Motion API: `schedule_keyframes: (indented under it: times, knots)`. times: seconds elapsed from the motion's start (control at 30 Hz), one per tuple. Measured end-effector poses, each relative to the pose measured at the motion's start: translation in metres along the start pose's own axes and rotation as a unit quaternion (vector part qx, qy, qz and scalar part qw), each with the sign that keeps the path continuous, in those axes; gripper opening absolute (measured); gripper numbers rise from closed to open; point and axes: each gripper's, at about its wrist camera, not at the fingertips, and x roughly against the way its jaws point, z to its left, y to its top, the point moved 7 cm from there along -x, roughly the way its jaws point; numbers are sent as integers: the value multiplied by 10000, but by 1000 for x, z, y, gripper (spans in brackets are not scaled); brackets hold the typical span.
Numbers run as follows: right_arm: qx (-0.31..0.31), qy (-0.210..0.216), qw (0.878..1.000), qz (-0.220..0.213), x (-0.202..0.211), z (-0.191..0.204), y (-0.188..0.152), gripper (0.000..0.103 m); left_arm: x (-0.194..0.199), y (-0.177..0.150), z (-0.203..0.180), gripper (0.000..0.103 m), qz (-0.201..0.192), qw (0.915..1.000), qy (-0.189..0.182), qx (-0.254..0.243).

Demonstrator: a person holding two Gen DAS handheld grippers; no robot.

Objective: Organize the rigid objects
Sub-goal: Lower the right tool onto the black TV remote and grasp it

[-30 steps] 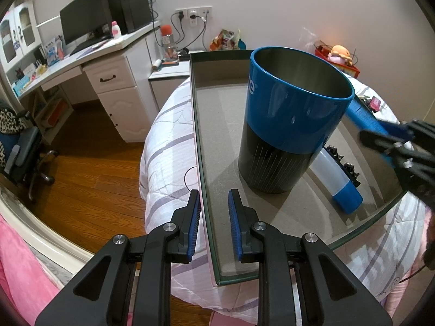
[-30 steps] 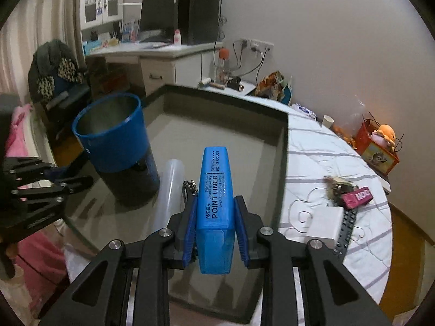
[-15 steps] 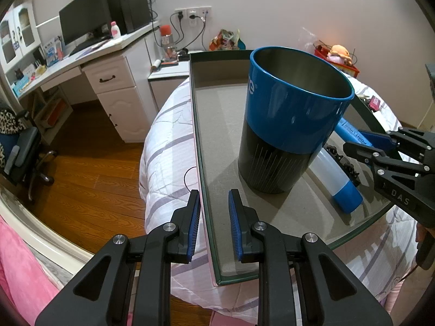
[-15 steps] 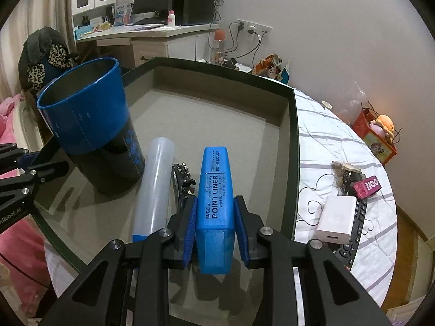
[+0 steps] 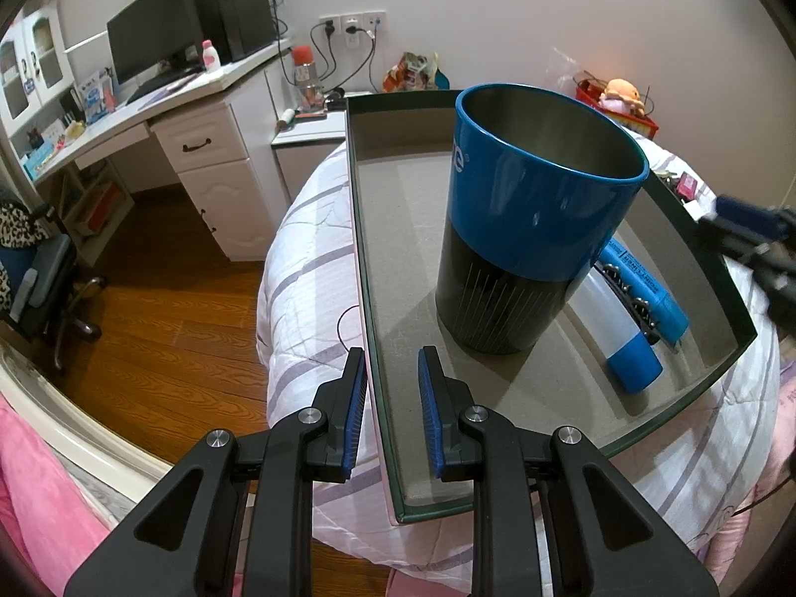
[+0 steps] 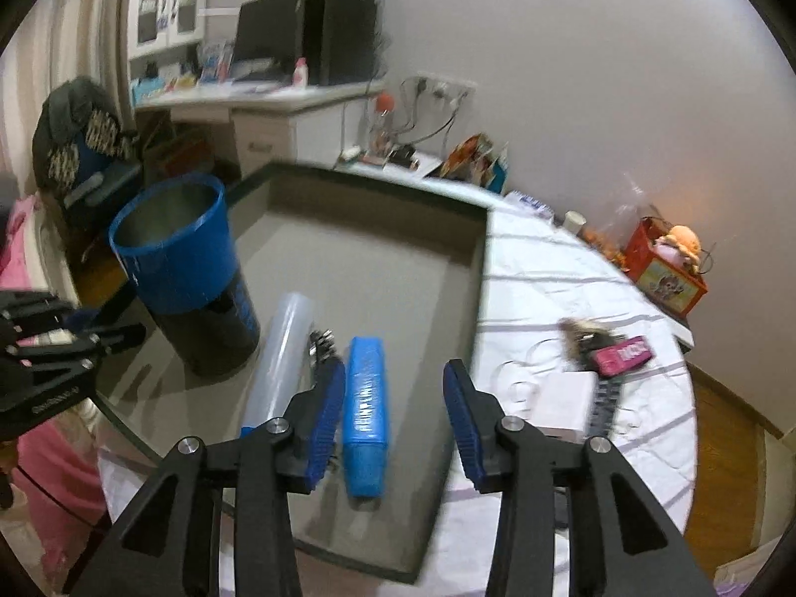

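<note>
Between the right tool's just-opened jaws, untouched, the blue highlighter lies in the tray.

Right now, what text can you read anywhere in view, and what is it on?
"POINT LINER": on the flat blue plastic highlighter; its smaller print is unreadable.
"e": a white letter on the tall blue-and-black cup; the rest of the word is hidden round the side.
Small pink box: lettering too blurred to read.
</note>
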Motion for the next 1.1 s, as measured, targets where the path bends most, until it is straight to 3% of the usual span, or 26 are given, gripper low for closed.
schedule_keyframes:
  times: [0.13, 0.27, 0.5, 0.77, 1.1]
  knots:
    - [-334, -194, 9990, -211, 22, -30, 0, 44, 0, 0, 1, 20, 3, 10000, 33, -13]
    - [-656, -541, 9961, -251, 35, -67, -11, 53, -1, 0, 1, 20, 1, 10000, 32, -2]
    - [-1228, -856, 9887, 66, 30, -115, -52, 54, -1, 0, 1, 20, 10, 9999, 101, -15]
    - [-1539, -479, 9859, 445, -2, -117, -85, 54, -1, 0, 1, 20, 18, 9999, 149, -28]
    - [-1802, -213, 9821, 503, -40, -113, -84, 55, -1, 0, 1, 20, 19, 9999, 149, -30]
